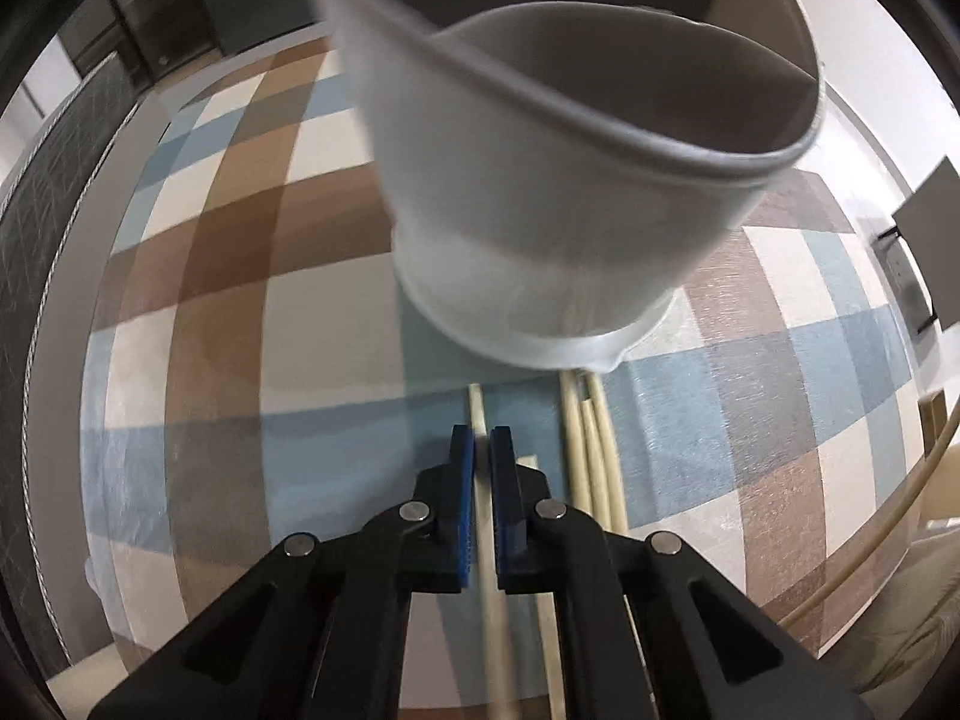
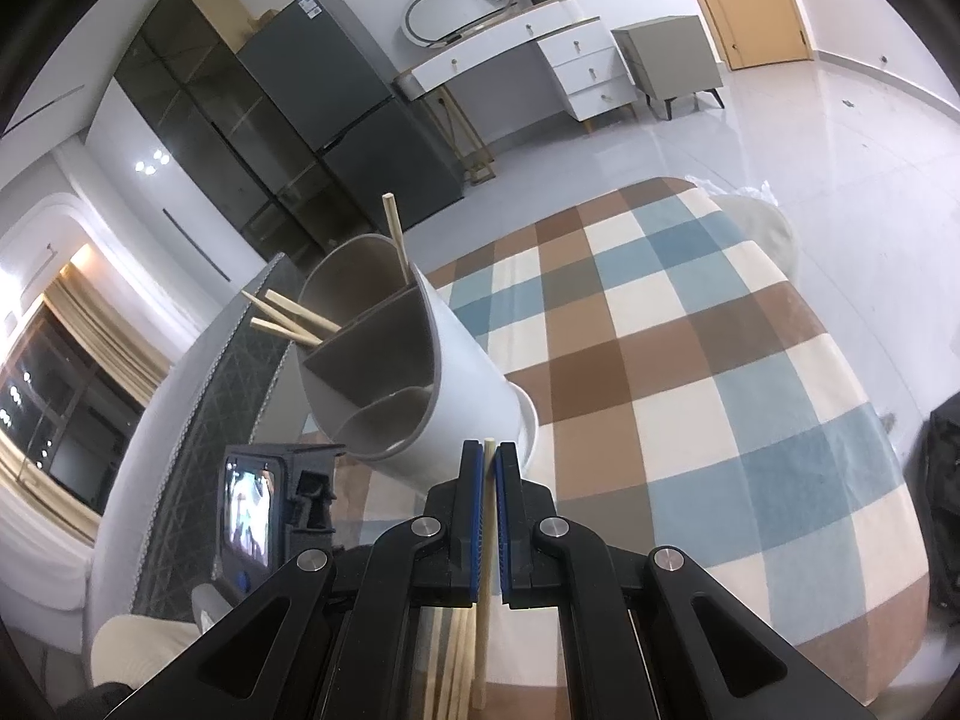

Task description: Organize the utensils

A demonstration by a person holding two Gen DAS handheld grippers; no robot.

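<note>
**Both claws clamped on a chopstick each, holder ahead**

Left gripper (image 1: pixel 483 441): blue pads pressed together on one pale chopstick (image 1: pixel 478 414), which runs straight out past the fingertips toward the base of the white utensil holder (image 1: pixel 540 228). No earlier picture here, so only the clamp itself gets noted. Holder looms just ahead and above the claw, tilted in this view, grey inside with a curved divider visible. Right of the claw, close by, a small bunch of loose chopsticks (image 1: pixel 591 450) lies flat on the checked tablecloth (image 1: pixel 228 276), pointing roughly the same way as the held one. Another stick shows under the right finger, partly hidden.

Right gripper (image 2: pixel 489 450): pads together on a single chopstick (image 2: pixel 489 468), tip poking just beyond the fingertips. Behind and under the claw, more sticks (image 2: pixel 453 660) lie on the cloth, partly hidden by the fingers. The holder (image 2: pixel 456 372) stands just ahead and slightly left of this claw, three compartments inside. Far compartment holds one upright stick (image 2: pixel 396 234); the left one holds several leaning sticks (image 2: pixel 288 315) sticking out over the rim. Near compartment: contents unclear. Left of the claw, a black device with a small screen (image 2: pixel 252 516).
</note>
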